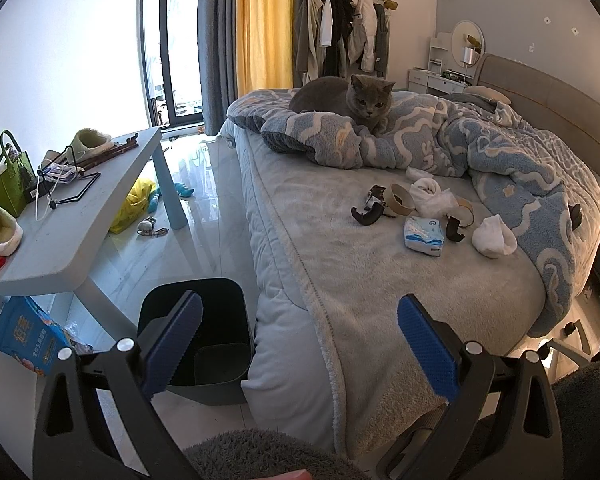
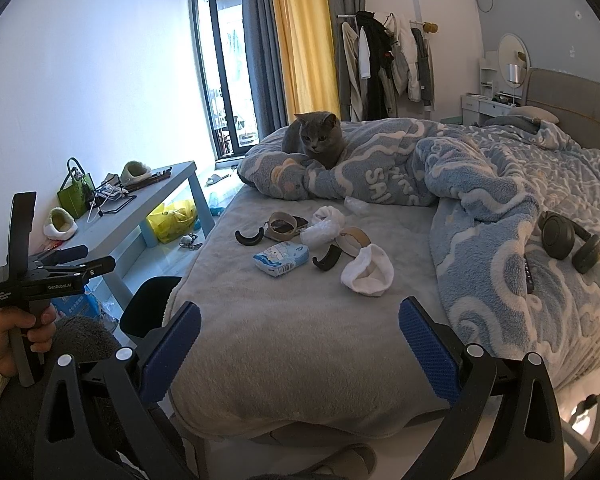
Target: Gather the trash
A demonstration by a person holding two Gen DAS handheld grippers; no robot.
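The left gripper [image 2: 60, 256], showing "GenRobot.AI" on its side, is hovering by the dark trash bin [image 1: 204, 340], its blue-padded jaws spread wide and gripping nothing. The right gripper [image 2: 300, 344] is likewise gaping empty over the bed [image 2: 300, 360]. A tissue packet [image 2: 281, 259], crumpled plastic [image 2: 318, 232] and tape rolls [image 2: 284, 226] are lying mid-bed; the packet's print is unreadable. A grey cat [image 2: 316, 138] is sitting on the blanket [image 2: 500, 208], lettered "SAI…".

I see a grey cat [image 1: 342, 98] settled on the rumpled blue patterned blanket [image 1: 500, 152] at the far side of the bed. Black headphones [image 2: 568, 242] lie on that blanket. To the left stands a pale blue bench [image 1: 72, 216] carrying a green bag [image 1: 10, 184] and fluffy slippers [image 1: 90, 142]. Clothes hang on a rack [image 2: 384, 68] beside the yellow curtain [image 2: 306, 40].
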